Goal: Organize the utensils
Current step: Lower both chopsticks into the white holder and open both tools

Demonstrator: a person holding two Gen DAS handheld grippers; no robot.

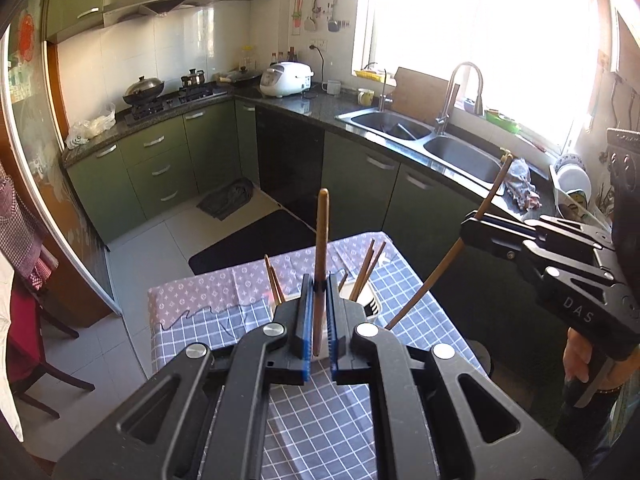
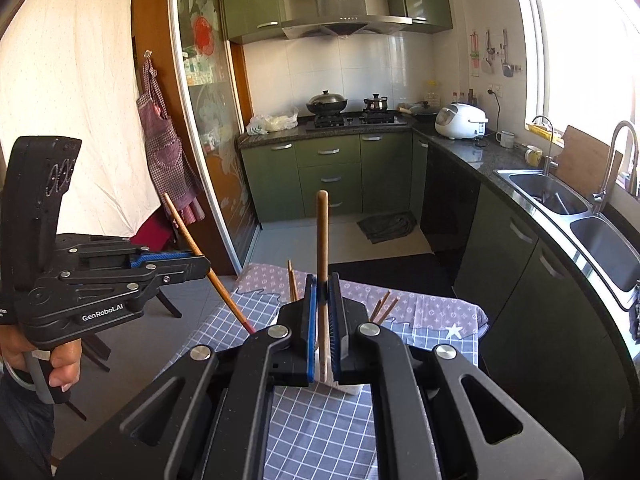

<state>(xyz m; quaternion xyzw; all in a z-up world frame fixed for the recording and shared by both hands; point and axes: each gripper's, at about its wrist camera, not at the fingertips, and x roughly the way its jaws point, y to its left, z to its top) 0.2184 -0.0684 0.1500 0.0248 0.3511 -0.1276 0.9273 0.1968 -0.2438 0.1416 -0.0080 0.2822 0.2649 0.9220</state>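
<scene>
An L-shaped kitchen with green cabinets (image 2: 328, 168) under a dark granite counter (image 1: 304, 106), white wall tiles (image 2: 340, 68) and a pale tiled floor (image 1: 132, 264). A steel range hood (image 2: 346, 16) hangs above the gas stove (image 2: 352, 119); a double sink (image 1: 432, 140) sits below a sunlit window (image 1: 472, 28). A sliding glass door (image 2: 208, 128) closes the left side, and the tabletop (image 1: 320, 412) wears a checked cloth.

Both my wrist cameras look down along my jaws, close over the checked-cloth desk (image 1: 192, 332) (image 2: 320, 432). Each faces the green kitchen cabinets (image 1: 160, 160) (image 2: 328, 176), and both share the steel sink (image 1: 460, 152) (image 2: 600, 240).
</scene>
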